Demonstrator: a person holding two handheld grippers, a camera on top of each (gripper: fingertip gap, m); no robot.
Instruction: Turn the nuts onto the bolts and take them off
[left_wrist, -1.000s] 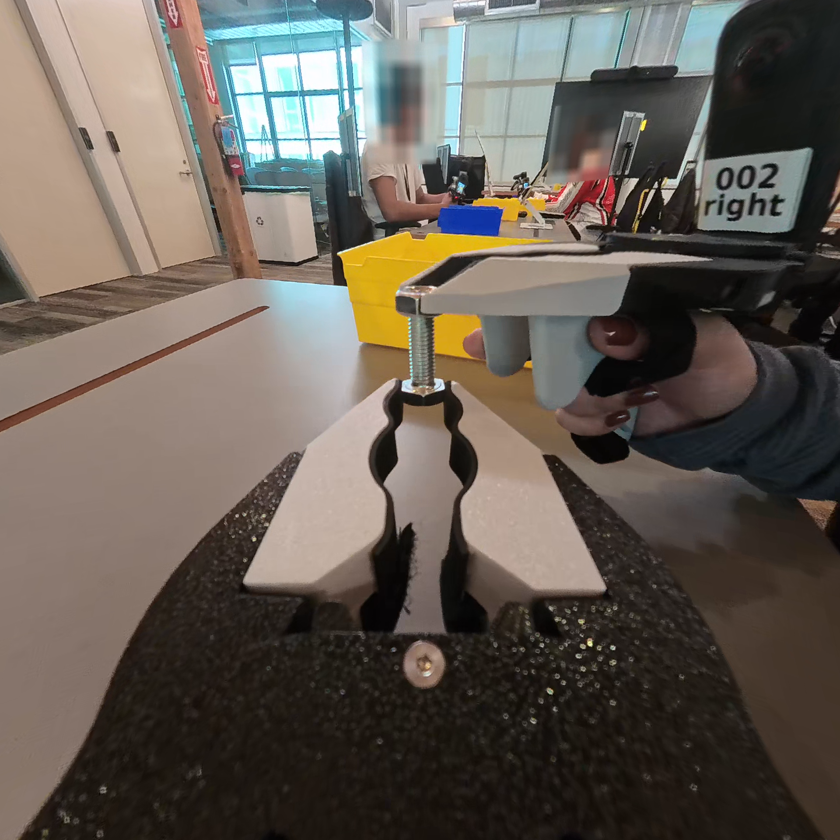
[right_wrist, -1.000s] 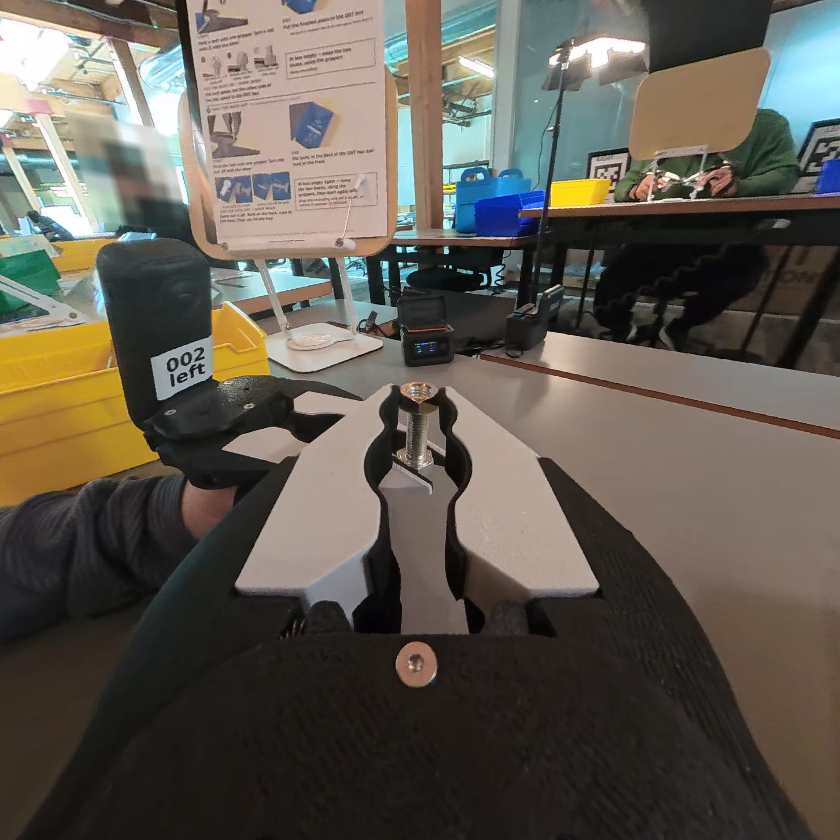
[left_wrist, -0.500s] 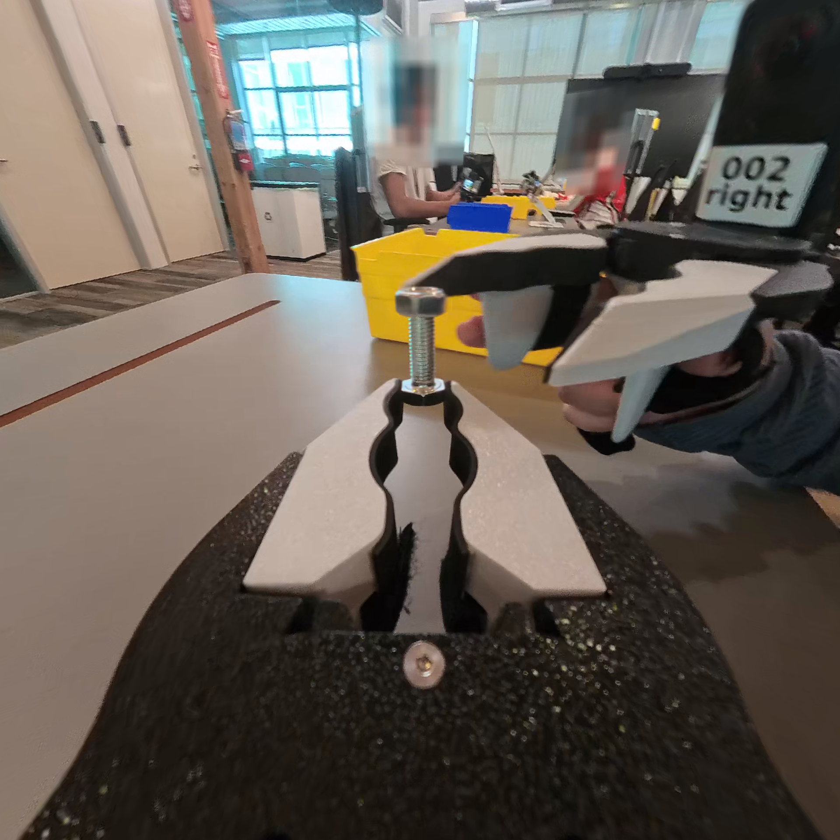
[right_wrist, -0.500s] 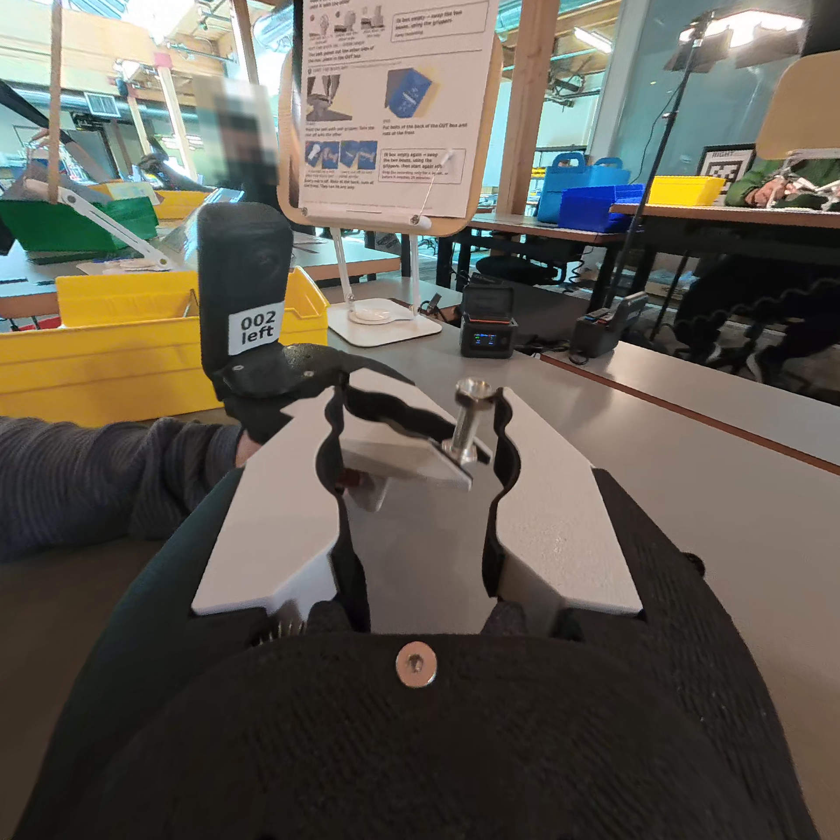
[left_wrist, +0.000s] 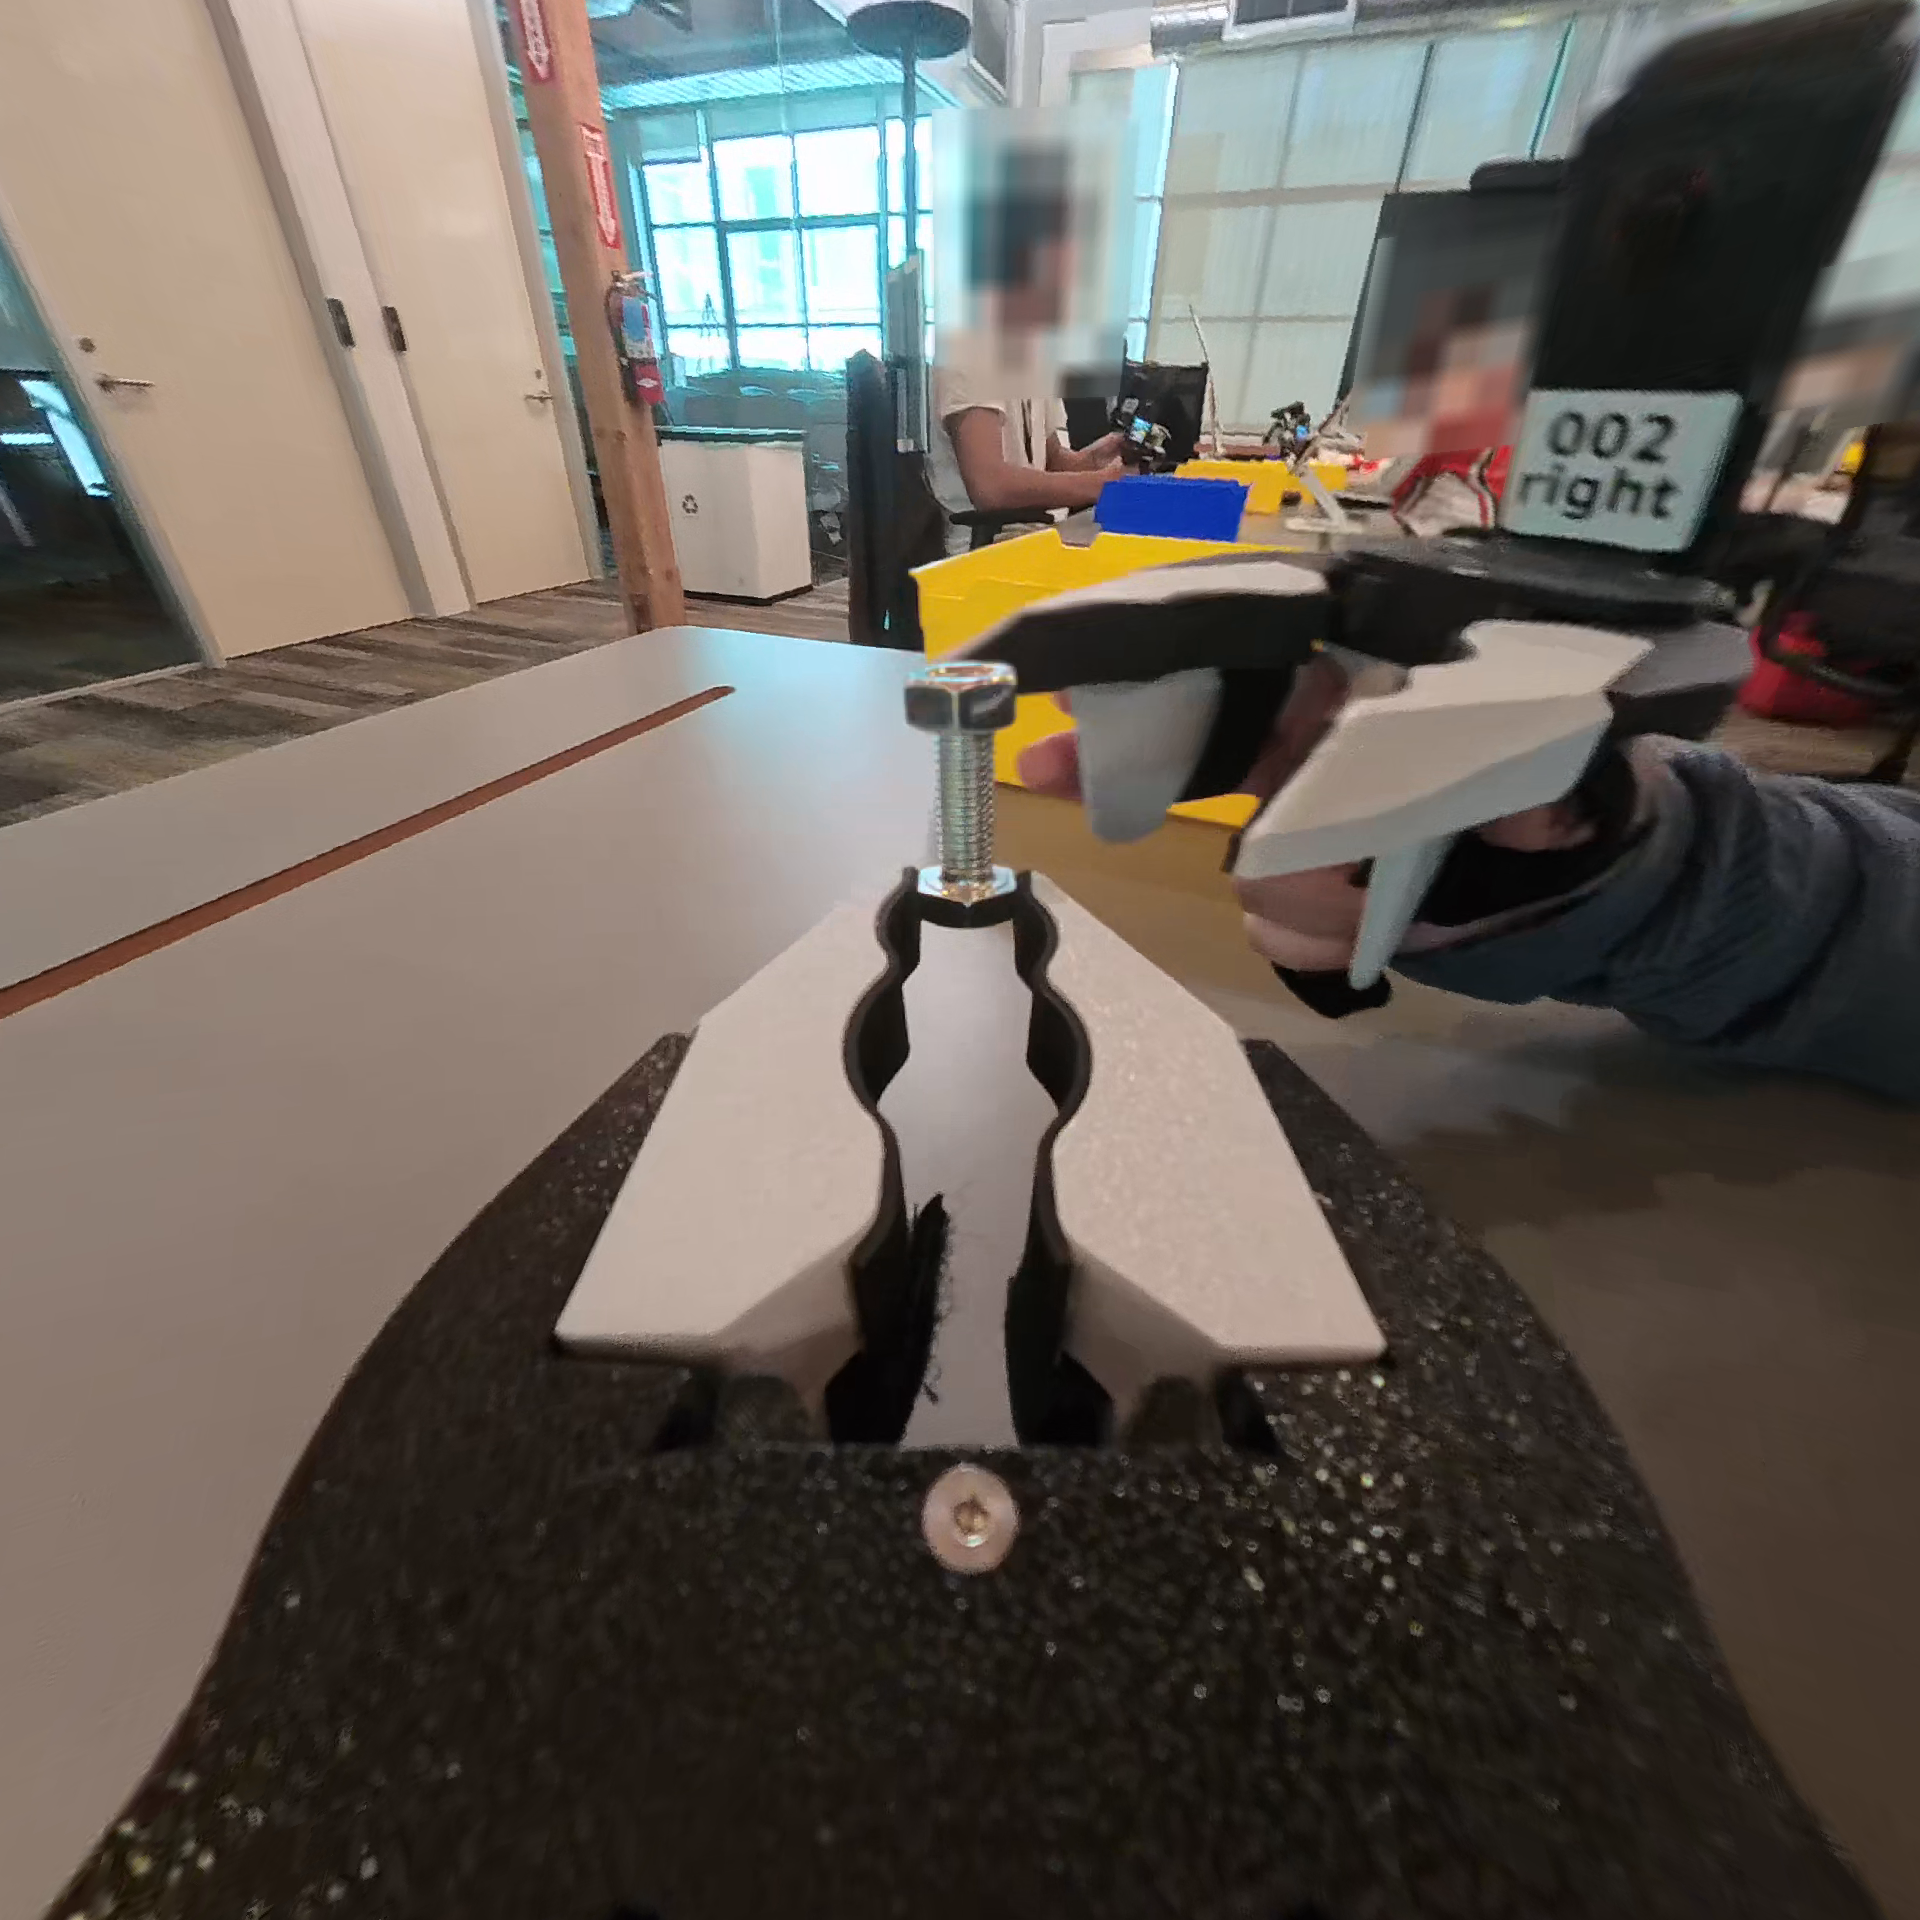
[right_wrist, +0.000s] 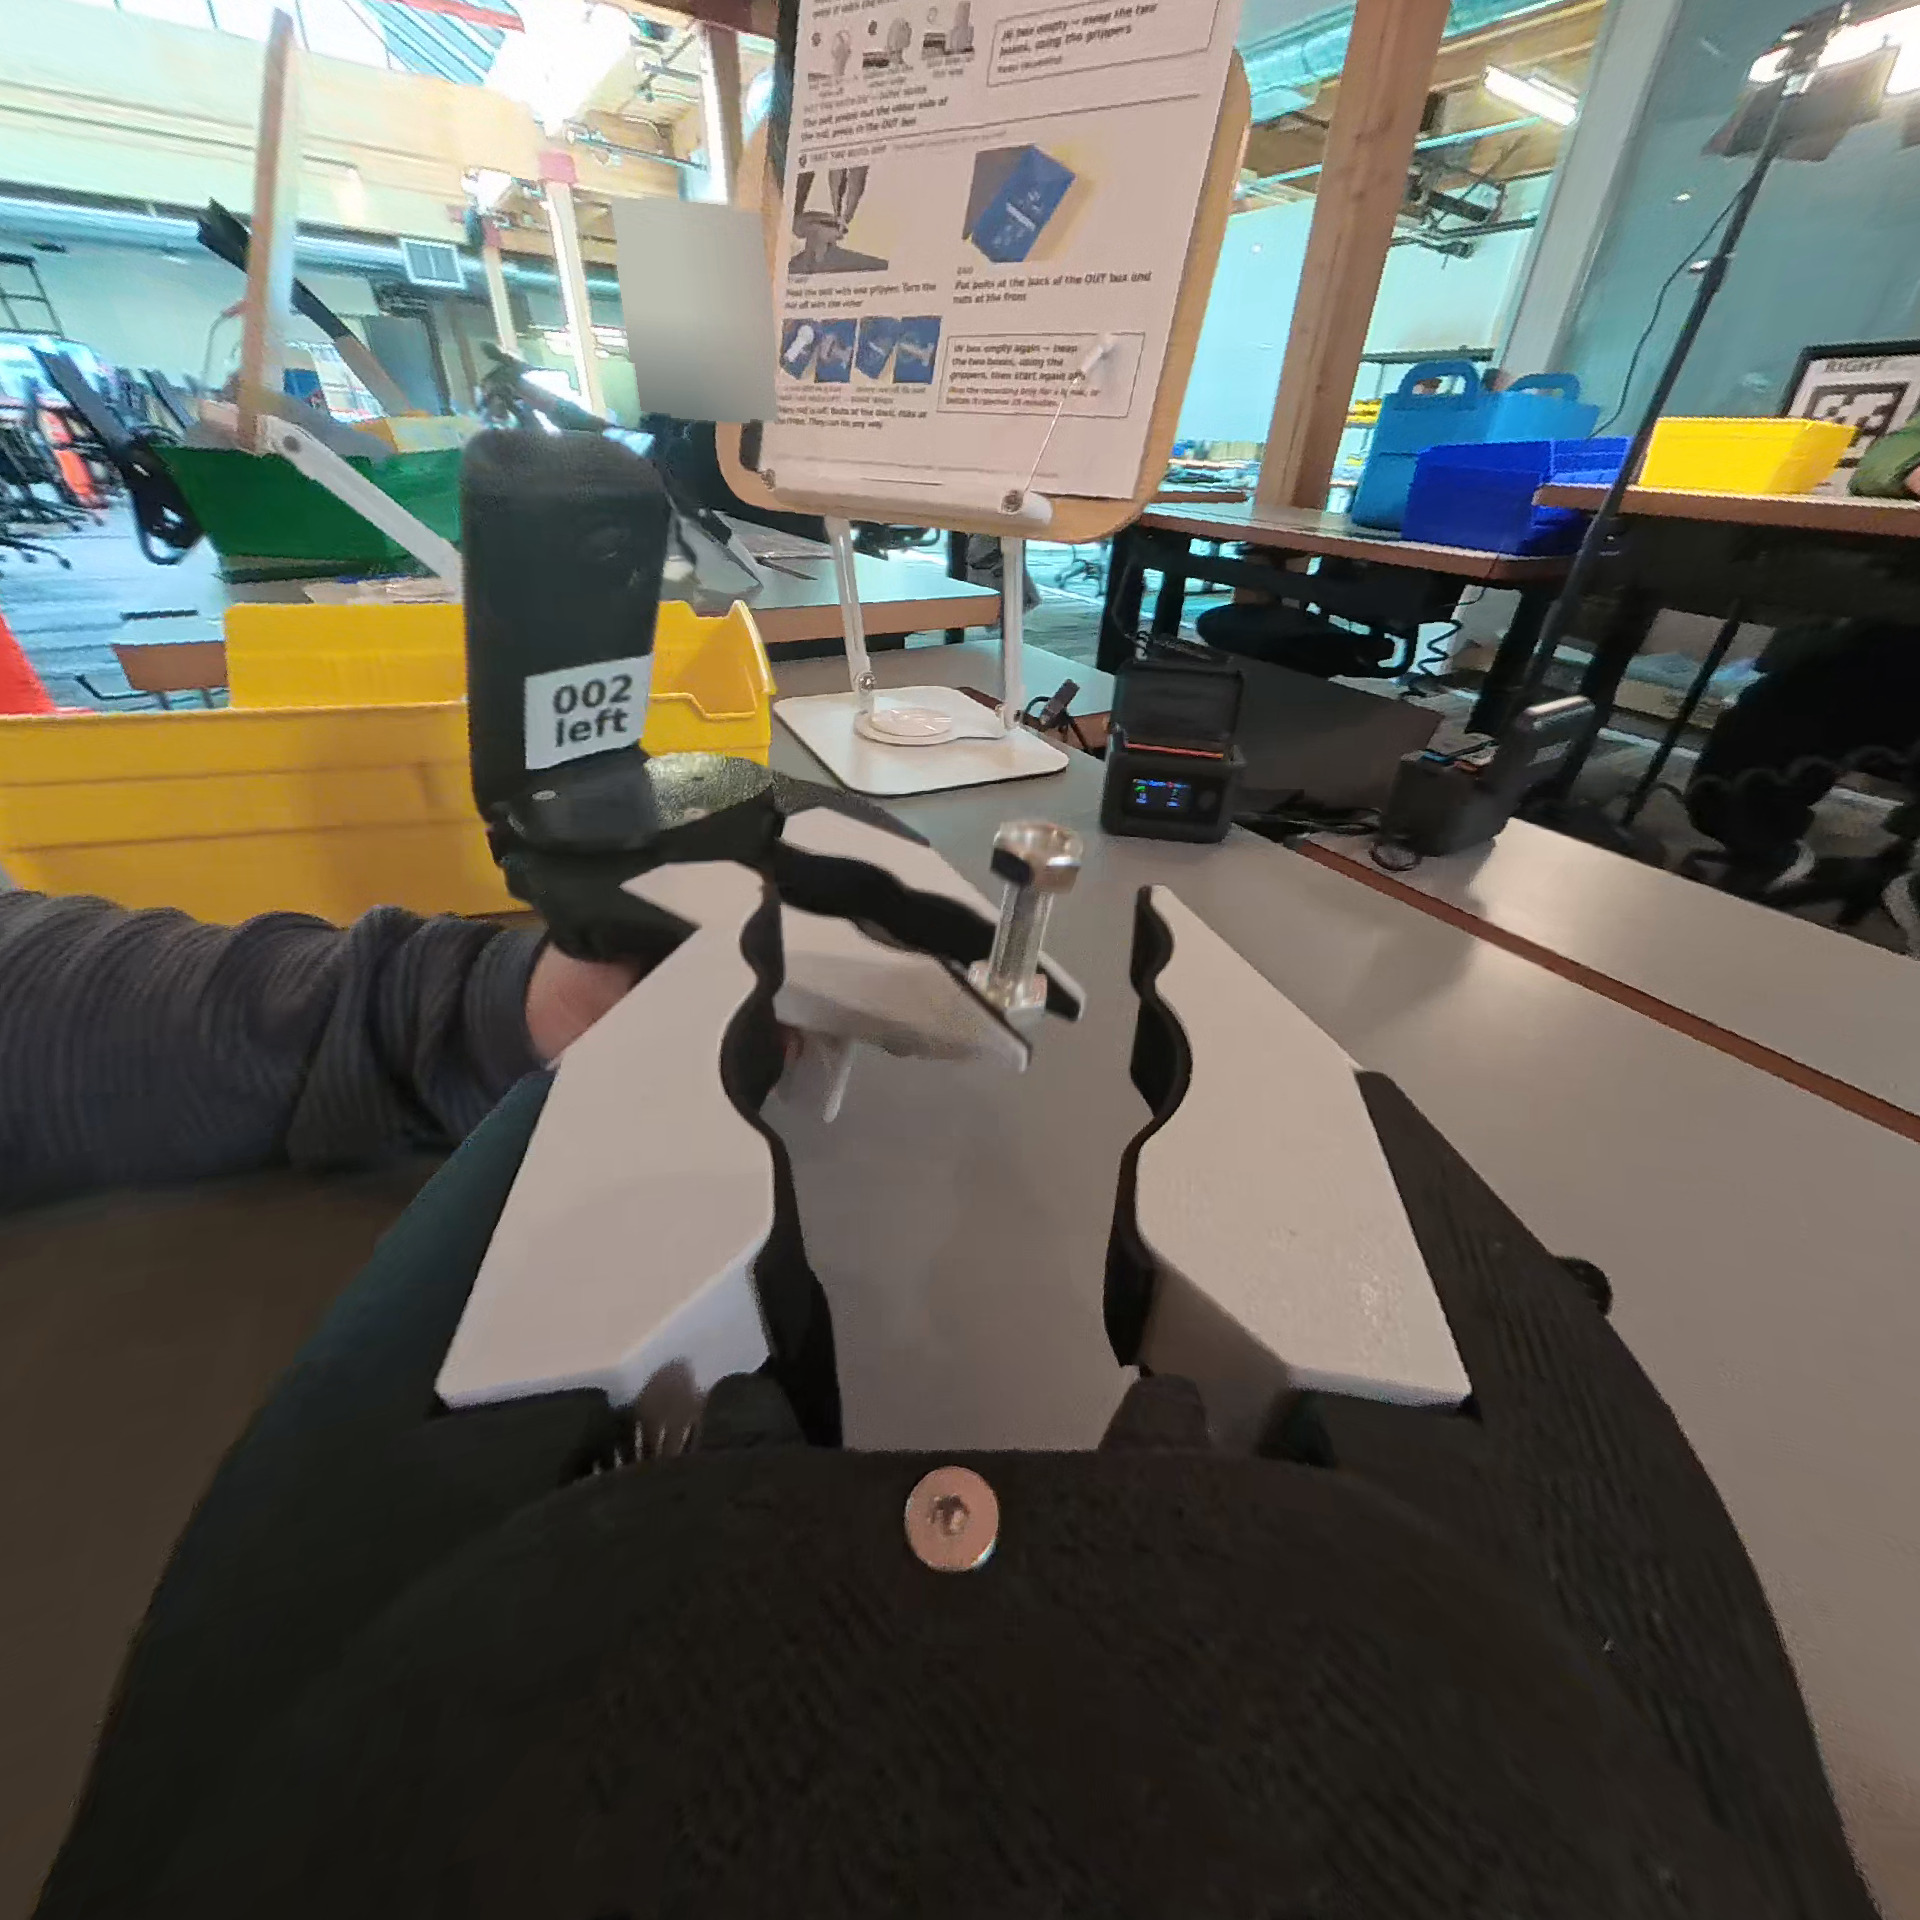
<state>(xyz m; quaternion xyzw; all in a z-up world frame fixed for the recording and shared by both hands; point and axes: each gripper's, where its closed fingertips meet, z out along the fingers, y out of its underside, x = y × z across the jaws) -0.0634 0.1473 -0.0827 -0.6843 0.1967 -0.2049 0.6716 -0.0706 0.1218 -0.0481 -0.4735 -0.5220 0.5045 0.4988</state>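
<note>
My left gripper (left_wrist: 966, 912) is shut on a silver nut (left_wrist: 966, 885) at its fingertips. A silver bolt (left_wrist: 963, 805) stands upright in the nut with its hex head on top. My right gripper (left_wrist: 1091, 764) is open, just right of the bolt head, held by a hand. In the right wrist view the right gripper (right_wrist: 951, 914) has its jaws wide apart. The bolt (right_wrist: 1023, 914) stands between the fingertips, nearer the right finger, not gripped. The left gripper (right_wrist: 1039, 1010) comes in from the left and holds the nut (right_wrist: 1023, 995).
A yellow bin (left_wrist: 1039, 582) stands on the grey table (left_wrist: 416, 1039) behind the grippers; it also shows in the right wrist view (right_wrist: 312, 769). An instruction board on a white stand (right_wrist: 987, 260) and two small black devices (right_wrist: 1174, 769) sit farther back. People sit at far tables. Less than 4 cm separates the two grippers' tips.
My right gripper was shut on the bolt head a second ago. It let go, opened wide and swung a little aside. My left gripper kept hold of the nut.
</note>
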